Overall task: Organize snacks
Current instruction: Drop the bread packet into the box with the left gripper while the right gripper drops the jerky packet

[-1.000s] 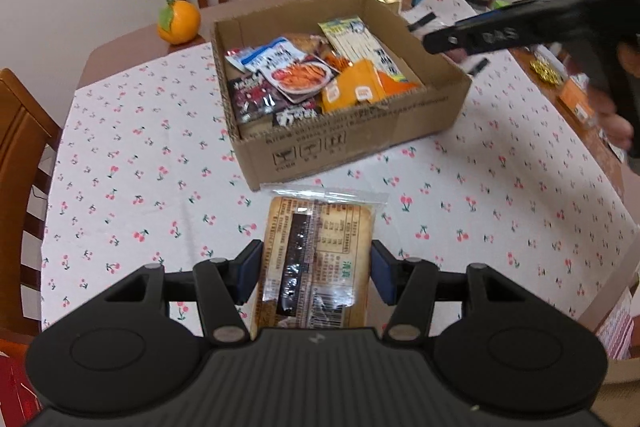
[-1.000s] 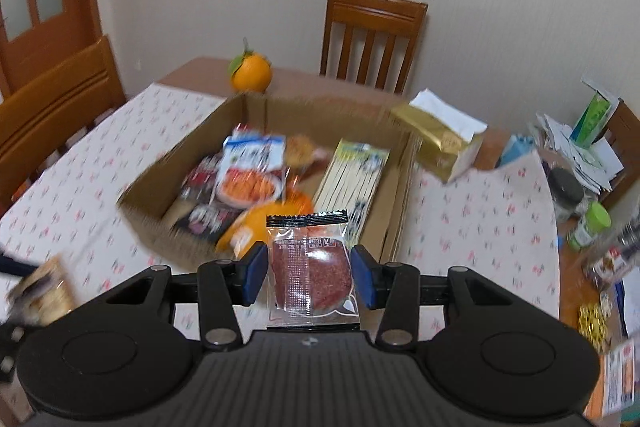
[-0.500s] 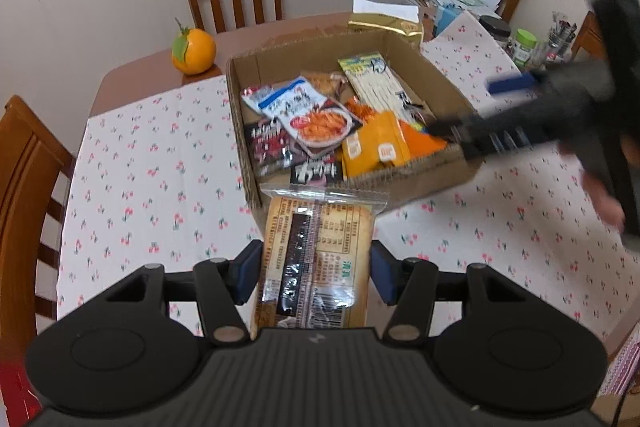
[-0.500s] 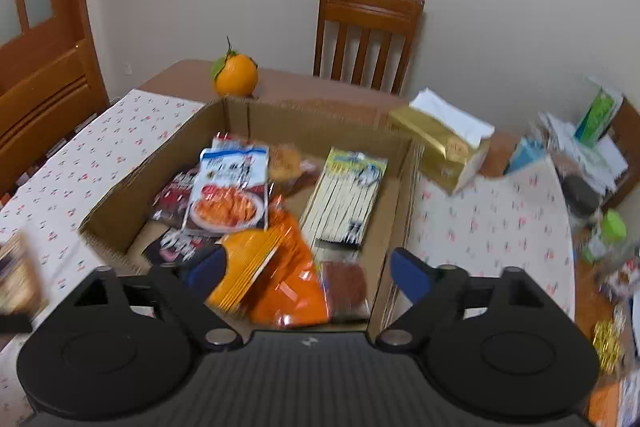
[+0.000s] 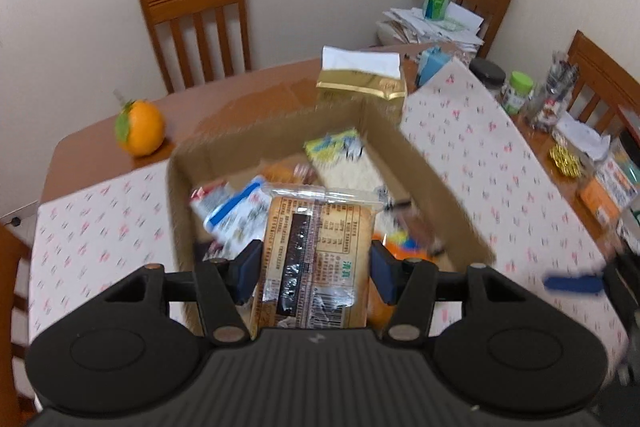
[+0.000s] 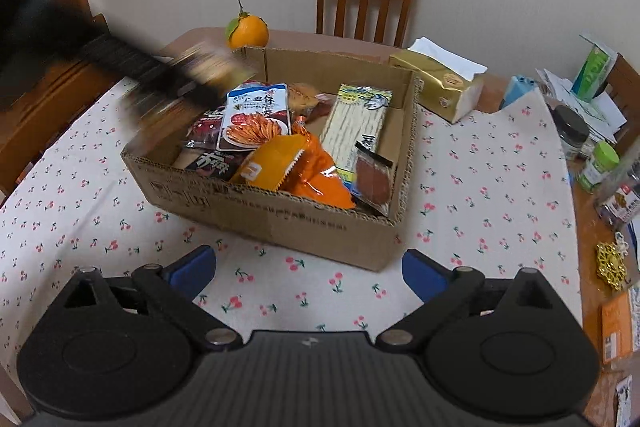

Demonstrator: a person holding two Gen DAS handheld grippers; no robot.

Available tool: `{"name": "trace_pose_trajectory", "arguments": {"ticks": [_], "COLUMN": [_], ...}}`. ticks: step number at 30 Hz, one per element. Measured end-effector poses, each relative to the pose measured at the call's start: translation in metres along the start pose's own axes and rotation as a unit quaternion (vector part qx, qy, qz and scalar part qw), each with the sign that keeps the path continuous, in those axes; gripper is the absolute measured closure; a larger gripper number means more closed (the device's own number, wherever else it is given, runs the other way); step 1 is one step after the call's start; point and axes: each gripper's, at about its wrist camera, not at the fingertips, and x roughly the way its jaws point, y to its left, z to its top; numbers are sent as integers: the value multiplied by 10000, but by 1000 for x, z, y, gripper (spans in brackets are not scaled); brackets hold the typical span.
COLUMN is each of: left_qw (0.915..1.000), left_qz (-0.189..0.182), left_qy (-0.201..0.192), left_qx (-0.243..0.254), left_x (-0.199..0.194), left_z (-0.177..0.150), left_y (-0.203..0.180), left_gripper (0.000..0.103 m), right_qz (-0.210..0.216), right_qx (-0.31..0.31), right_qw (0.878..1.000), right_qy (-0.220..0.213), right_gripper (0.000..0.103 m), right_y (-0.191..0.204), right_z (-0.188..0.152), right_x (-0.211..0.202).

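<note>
From my right camera I see inside the cardboard box (image 6: 280,215) clearly; my left camera shows it blurry. My left hand-held gripper (image 5: 316,267) squeezes a flat tan snack pack (image 5: 316,259) in crinkly clear wrap, in the middle of the frame, over the box. My right hand-held gripper (image 6: 308,271) is still opening, wide, nothing between its blue pads, low in the frame above the cherry-print desk (image 6: 480,195). A flat red meat pack (image 6: 374,181) lies in the box's right corner.
</note>
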Motion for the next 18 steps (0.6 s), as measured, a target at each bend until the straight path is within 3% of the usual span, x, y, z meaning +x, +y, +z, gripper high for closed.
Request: {"name": "trace_pose_trajectory", "arguments": {"ticks": [6,7,9,18], "left_qw": [9997,9995,9988,9929], "left_qz": [132,168,188,518], "left_qy": [-98,-162,-337,-1022], "left_qx": [-179,-230,-293,-316], "left_x": [39,42,43,-6], "left_z": [28,30,33,19], "left_y": [-4,-4,-2,4], "left_gripper": [46,43,16,4], "right_qz": [-151,-167,-216,-287], "right_qx": [171,196,199,317], "right_qw": [9997,9997,9996,9991], "right_qy": [-37,-27,-5,56], "right_gripper": [2,2,2,2], "right_y": [-12,-13,-15,-19], "right_z": [-3,-4,-5,6], "right_x": [-8,-8,-9,-9]}}
